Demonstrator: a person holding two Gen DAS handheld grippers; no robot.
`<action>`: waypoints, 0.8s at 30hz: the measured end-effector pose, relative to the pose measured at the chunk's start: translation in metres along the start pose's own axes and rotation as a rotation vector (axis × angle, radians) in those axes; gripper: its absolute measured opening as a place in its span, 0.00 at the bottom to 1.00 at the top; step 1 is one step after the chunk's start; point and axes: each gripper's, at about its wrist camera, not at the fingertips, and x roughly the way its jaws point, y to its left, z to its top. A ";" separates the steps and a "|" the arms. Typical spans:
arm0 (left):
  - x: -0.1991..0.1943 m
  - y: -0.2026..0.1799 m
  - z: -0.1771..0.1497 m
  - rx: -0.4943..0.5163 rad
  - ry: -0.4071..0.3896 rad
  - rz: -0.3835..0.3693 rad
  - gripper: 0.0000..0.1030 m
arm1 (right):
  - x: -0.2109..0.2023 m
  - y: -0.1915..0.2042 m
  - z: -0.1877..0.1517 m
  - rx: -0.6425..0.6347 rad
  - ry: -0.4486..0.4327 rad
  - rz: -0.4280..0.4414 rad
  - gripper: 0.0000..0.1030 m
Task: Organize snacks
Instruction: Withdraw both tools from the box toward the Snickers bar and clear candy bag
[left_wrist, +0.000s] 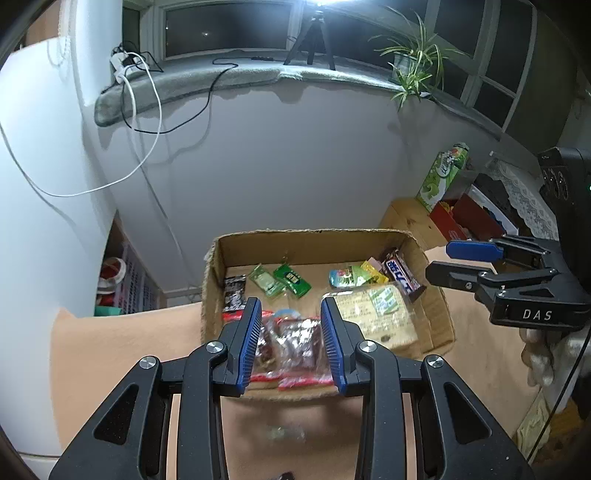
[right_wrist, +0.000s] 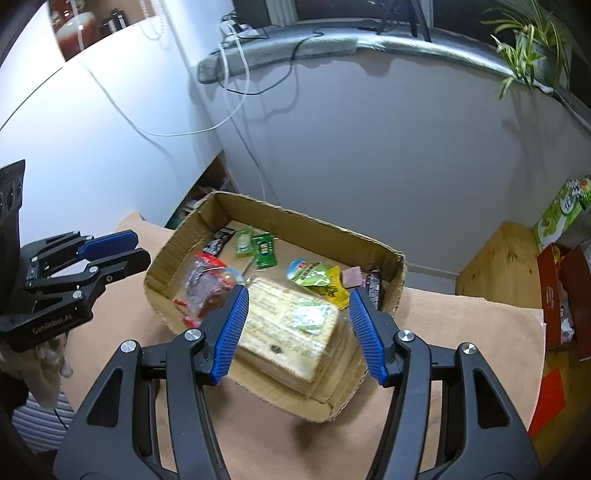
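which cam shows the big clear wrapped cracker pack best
The right wrist view: the cracker pack sits large and central between the open right hand-held gripper, top and side visible. In the left wrist view the pack is smaller, off to the right, partly blurred by glare.

Matt cardboard box (right_wrist: 369, 240) holds glossy plastic snack wrappers (right_wrist: 314, 275).

Legible markings: "DAS" on right tool (left_wrist: 458, 264) body; "GenRobot.AI" on left tool (right_wrist: 118, 251) body. Snack packet print unreadable.
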 end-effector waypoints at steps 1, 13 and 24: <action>-0.003 0.002 -0.002 0.000 -0.002 0.001 0.31 | -0.002 0.003 -0.001 -0.009 -0.001 0.010 0.58; -0.035 0.045 -0.048 -0.043 0.037 0.001 0.31 | -0.002 0.060 -0.033 -0.158 0.056 0.131 0.58; -0.027 0.036 -0.109 0.119 0.204 -0.094 0.31 | 0.034 0.111 -0.063 -0.292 0.178 0.208 0.58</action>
